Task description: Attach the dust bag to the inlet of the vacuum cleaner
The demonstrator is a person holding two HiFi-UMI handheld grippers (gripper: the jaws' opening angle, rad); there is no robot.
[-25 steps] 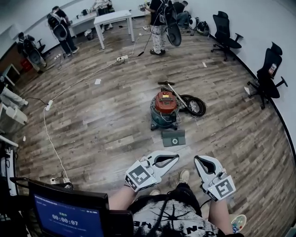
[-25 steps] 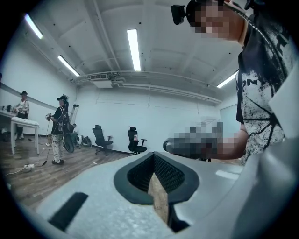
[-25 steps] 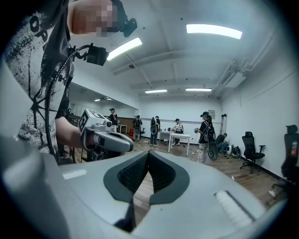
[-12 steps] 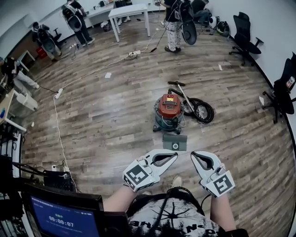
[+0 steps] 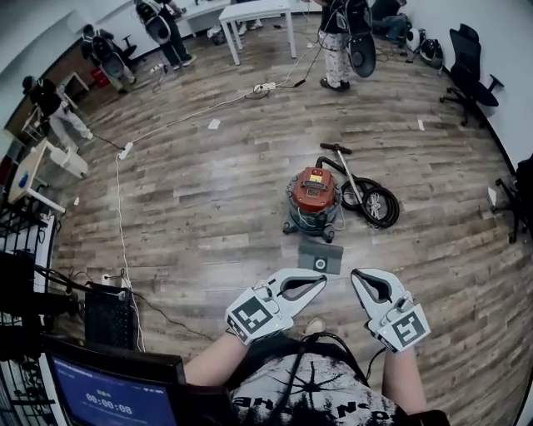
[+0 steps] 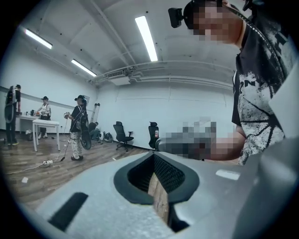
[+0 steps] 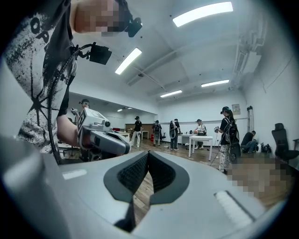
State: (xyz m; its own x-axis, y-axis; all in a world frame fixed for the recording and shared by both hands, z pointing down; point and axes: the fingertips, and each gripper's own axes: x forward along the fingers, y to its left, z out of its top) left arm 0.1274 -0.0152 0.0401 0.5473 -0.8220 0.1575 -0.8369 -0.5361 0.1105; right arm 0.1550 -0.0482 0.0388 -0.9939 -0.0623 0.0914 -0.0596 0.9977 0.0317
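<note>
The vacuum cleaner [image 5: 315, 200], a red lid on a teal drum, stands on the wood floor ahead of me. Its black hose [image 5: 376, 203] lies coiled at its right. The flat grey dust bag [image 5: 321, 255], with a round collar, lies on the floor just in front of the drum. My left gripper [image 5: 321, 279] is held out below the bag, shut and empty. Beside it my right gripper [image 5: 356, 274] is also shut with nothing between its jaws. The left gripper view [image 6: 154, 155] and the right gripper view [image 7: 147, 154] both show the pads closed together, with only floor beyond.
Several people stand at the far end near a white table [image 5: 265, 10]. Office chairs [image 5: 469, 58] line the right wall. A white cable [image 5: 123, 208] and a power strip [image 5: 265, 86] lie across the floor at left. A monitor [image 5: 108, 391] and a black box [image 5: 108, 314] sit at lower left.
I have walked toward the vacuum: the room has slid past, and the dust bag now lies a little nearer the gripper tips. Both grippers stay shut and empty in front of me.
</note>
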